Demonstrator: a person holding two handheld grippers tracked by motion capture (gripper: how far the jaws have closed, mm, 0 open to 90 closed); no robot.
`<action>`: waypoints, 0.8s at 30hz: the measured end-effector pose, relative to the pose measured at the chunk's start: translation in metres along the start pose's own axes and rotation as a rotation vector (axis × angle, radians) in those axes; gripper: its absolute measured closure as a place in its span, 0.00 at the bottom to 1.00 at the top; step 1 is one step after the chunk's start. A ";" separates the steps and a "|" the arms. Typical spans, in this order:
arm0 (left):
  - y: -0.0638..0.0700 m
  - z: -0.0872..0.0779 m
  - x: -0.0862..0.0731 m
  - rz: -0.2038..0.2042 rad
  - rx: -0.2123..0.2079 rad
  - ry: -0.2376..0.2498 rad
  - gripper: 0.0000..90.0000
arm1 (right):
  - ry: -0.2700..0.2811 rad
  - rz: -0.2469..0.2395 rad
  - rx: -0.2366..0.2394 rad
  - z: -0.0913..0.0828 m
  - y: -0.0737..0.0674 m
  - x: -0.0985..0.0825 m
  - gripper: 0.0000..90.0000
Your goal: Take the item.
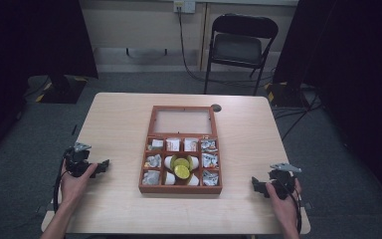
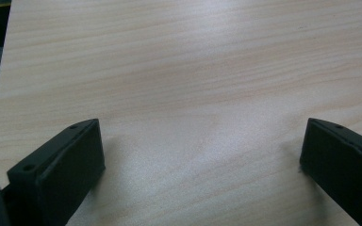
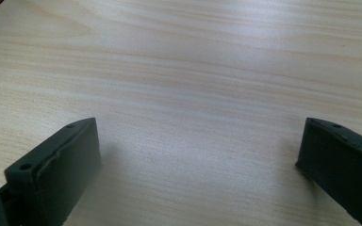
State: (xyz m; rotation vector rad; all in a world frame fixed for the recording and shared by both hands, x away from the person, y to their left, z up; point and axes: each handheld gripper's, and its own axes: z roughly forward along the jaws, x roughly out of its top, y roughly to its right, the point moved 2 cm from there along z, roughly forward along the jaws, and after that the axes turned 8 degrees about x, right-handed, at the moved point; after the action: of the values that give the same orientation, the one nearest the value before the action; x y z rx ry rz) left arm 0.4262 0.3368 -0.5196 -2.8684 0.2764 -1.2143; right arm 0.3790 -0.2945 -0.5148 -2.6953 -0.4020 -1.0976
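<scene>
A wooden compartment box (image 1: 181,187) lies open in the middle of the table, its glass lid (image 1: 182,121) folded back away from me. Its cells hold small wrapped packets, white pods and two yellow-green round pieces (image 1: 181,167). My left gripper (image 1: 103,166) rests on the table left of the box, held in a hand. In the left gripper view its jaws stand wide apart over bare wood (image 2: 202,127). My right gripper (image 1: 256,185) sits near the front right of the table. Its jaws also stand wide with nothing between them (image 3: 198,127).
The light wood table (image 1: 119,119) has bare room on both sides of the box. A small round dark grommet (image 1: 216,107) sits by the lid's far right corner. A black folding chair (image 1: 238,47) stands on the floor beyond the table.
</scene>
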 end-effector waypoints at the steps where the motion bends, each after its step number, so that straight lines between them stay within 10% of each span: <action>1: 0.000 0.000 0.000 0.000 0.000 -0.001 0.00 | 0.000 0.000 0.000 0.000 0.000 0.000 0.00; 11: 0.000 -0.005 0.002 -0.008 -0.006 0.014 0.19 | 0.000 -0.001 0.001 0.000 0.000 0.000 0.00; 24: 0.009 -0.028 0.010 -0.009 -0.061 0.094 0.19 | 0.000 0.000 -0.002 -0.001 0.000 -0.001 0.00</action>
State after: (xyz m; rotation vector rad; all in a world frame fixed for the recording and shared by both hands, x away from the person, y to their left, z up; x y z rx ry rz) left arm 0.4113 0.3278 -0.4935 -2.8703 0.3080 -1.3684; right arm 0.3778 -0.2947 -0.5148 -2.6967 -0.4006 -1.0986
